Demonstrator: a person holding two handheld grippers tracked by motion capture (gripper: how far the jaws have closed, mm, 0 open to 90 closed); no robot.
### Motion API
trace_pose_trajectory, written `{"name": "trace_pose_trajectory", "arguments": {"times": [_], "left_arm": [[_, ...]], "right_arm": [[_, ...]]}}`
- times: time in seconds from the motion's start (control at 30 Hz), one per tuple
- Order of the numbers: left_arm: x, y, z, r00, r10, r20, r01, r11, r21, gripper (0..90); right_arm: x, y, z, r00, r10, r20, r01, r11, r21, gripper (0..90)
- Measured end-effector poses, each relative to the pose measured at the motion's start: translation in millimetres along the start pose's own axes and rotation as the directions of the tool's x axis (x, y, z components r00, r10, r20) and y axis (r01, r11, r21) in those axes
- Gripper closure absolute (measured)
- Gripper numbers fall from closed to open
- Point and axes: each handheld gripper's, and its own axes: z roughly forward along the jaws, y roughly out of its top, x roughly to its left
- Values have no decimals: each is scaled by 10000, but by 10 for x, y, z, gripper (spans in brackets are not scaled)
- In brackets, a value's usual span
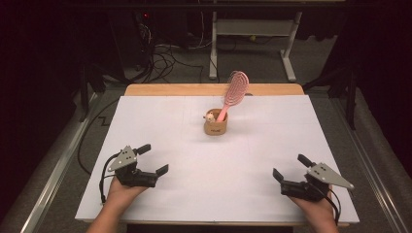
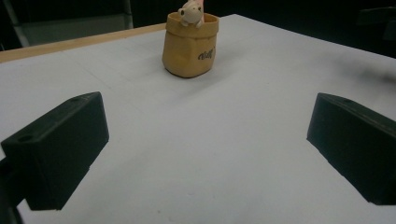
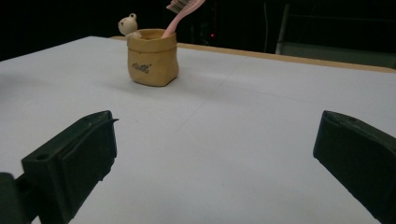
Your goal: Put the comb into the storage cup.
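**Hairbrush leaning out of a light pouch, both grippers idle**

Trouble here would come from the brush itself. The pink hairbrush point(image 1: 235, 92) stands handle-down in the small tan pouch point(image 1: 215, 127), its head tilted well out past the rim, away from the person. The pouch looks soft and light, so I'd judge that a pull on the brush at an angle, or a knock against its head, could tip the whole thing over or drag it across the white table point(image 1: 194, 194). The little bear figure point(image 2: 190, 12) perched at the rim could get bumped off in the same move. A one-sided grab without steadying the pouch seems the likeliest cause.

The pouch sits toward the far middle of the table, well apart from both tools. The left hand-held gripper point(image 1: 151, 158) rests near the front left edge with its jaws spread wide, nothing between them; the right hand-held gripper point(image 1: 290, 167) lies near the front right, jaws equally apart and empty.

Count: one hairbrush, one pouch, one bear figure, two grippers.
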Motion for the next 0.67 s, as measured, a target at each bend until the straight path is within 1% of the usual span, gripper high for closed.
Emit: {"name": "trace_pose_trajectory", "arguments": {"times": [0.03, 0.07, 0.13, 0.2, 0.23, 0.3, 0.37, 0.4, 0.47, 0.53, 0.6, 0.67], "left_arm": [[-2, 3, -2, 9999, 115, -10, -115, 9999, -14, 0], [-1, 5, -2, 9999, 140, -18, -141, 9999, -43, 0], [14, 6, -2, 10000, 47, -62, -48, 10000, -68, 0], [22, -1, -8, 9998, -144, -106, 143, 9999, -66, 0], [19, -2, -15, 9998, -160, -92, 159, 9998, -102, 0], [8, 4, -31, 10000, -44, -83, 43, 9999, -166, 0], [8, 8, -51, 9999, -103, -111, 101, 9997, -221, 0], [9, 7, -60, 9998, -158, -88, 156, 9995, -264, 0], [13, 0, -67, 9997, -236, -83, 234, 9993, -287, 0], [21, -10, -66, 9995, -301, -89, 299, 9992, -249, 0], [20, -15, -60, 9996, -259, -90, 258, 9996, -115, 0], [11, -11, -53, 9998, -203, -84, 202, 9998, -95, 0]], "right_arm": [[-15, -16, -22, 10000, 60, 31, -60, 10000, -47, 3], [-33, -23, -24, 9998, 174, 33, -174, 9998, -78, 3], [-41, -11, 8, 9994, 332, -43, -333, 9994, -103, 3], [-18, -14, 36, 9996, 250, -129, -251, 9997, -56, 2], [-7, -21, 45, 9997, 181, -189, -181, 9998, -15, 2], [18, -35, 49, 9993, 18, -382, -12, 9999, 138, 2], [26, -45, 45, 9992, -193, -336, 200, 9996, 208, 2], [22, -46, 45, 9994, -186, -289, 192, 9996, 216, 2], [17, -44, 41, 9997, -28, -256, 34, 9998, 208, 2], [23, -47, 43, 9998, -94, -178, 98, 9996, 253, 2], [32, -58, 51, 9999, -138, -96, 141, 9992, 369, 2], [37, -66, 51, 9999, -137, -87, 141, 9989, 442, 2]]}}
